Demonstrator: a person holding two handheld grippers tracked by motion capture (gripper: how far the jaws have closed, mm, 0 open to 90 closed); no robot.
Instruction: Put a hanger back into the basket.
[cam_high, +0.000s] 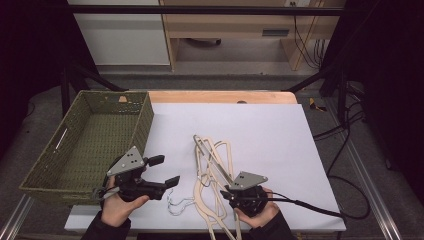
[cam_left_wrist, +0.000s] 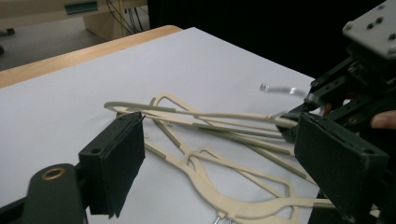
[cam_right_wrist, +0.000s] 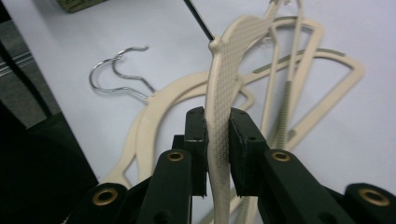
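Right gripper (cam_right_wrist: 217, 140): jaws clamped on a cream hanger (cam_right_wrist: 223, 93), pads pressing both flat faces of its textured arm; the arm's lower end is cut off at the frame's bottom edge. In the high view that gripper (cam_high: 231, 192) sits at the near end of the hanger pile (cam_high: 212, 165), hand (cam_high: 257, 212) partly under it. Pile is tangled, count unclear, and its near ends run off the frame. Two wire hooks (cam_right_wrist: 116, 74) lie on the white sheet (cam_high: 270, 140) beside the pile. Left gripper (cam_high: 164, 171): jaws apart, nothing between them, over the sheet left of the pile. Green basket (cam_high: 85, 145) at far left, overhanging the table (cam_high: 220, 96).
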